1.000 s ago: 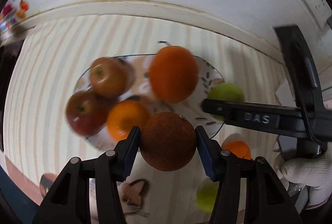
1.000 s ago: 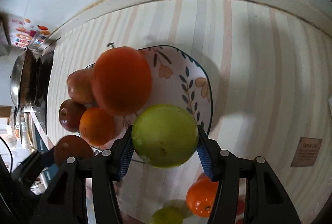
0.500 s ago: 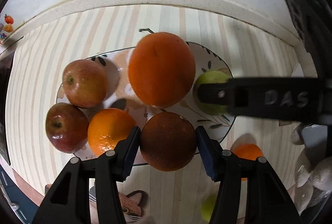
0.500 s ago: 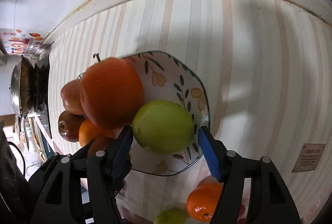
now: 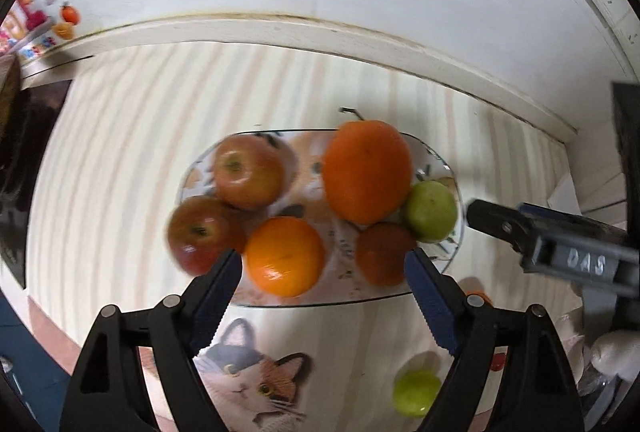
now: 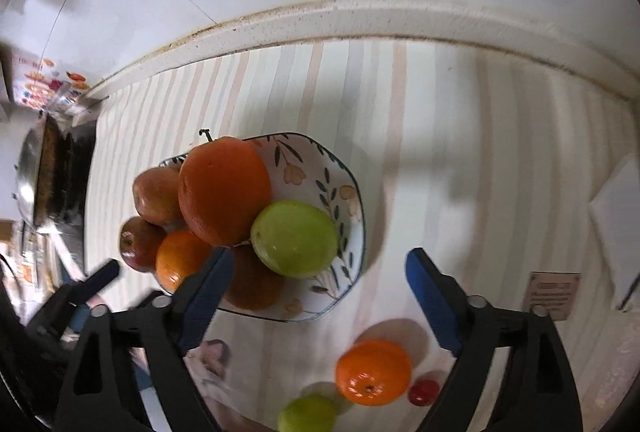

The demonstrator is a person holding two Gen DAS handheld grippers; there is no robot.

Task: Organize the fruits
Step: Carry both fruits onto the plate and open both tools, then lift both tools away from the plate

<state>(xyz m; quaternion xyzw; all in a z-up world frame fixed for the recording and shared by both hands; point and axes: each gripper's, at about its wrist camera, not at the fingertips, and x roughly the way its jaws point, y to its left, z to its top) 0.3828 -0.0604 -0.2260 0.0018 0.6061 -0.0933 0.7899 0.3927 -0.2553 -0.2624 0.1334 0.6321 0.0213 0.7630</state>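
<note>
A flowered plate (image 5: 404, 296) (image 6: 352, 191) on the striped table holds two red apples (image 5: 248, 171), a small orange (image 5: 285, 256), a big orange (image 5: 366, 175) (image 6: 224, 187), a brown fruit (image 5: 384, 254) (image 6: 252, 284) and a green fruit (image 5: 430, 209) (image 6: 295, 238). My left gripper (image 5: 322, 282) is open and empty above the plate's near edge. My right gripper (image 6: 320, 282) is open and empty, just right of the plate. It shows at the right of the left wrist view (image 5: 504, 224).
An orange (image 6: 373, 372), a green fruit (image 6: 306, 414) (image 5: 416, 392) and a small red fruit (image 6: 423, 391) lie on the table in front of the plate. A cat picture (image 5: 256, 376) is on the mat. A wok (image 6: 38, 175) stands far left. The wall runs behind.
Both grippers have opened and pulled back. The brown fruit and the green fruit now lie on the plate.
</note>
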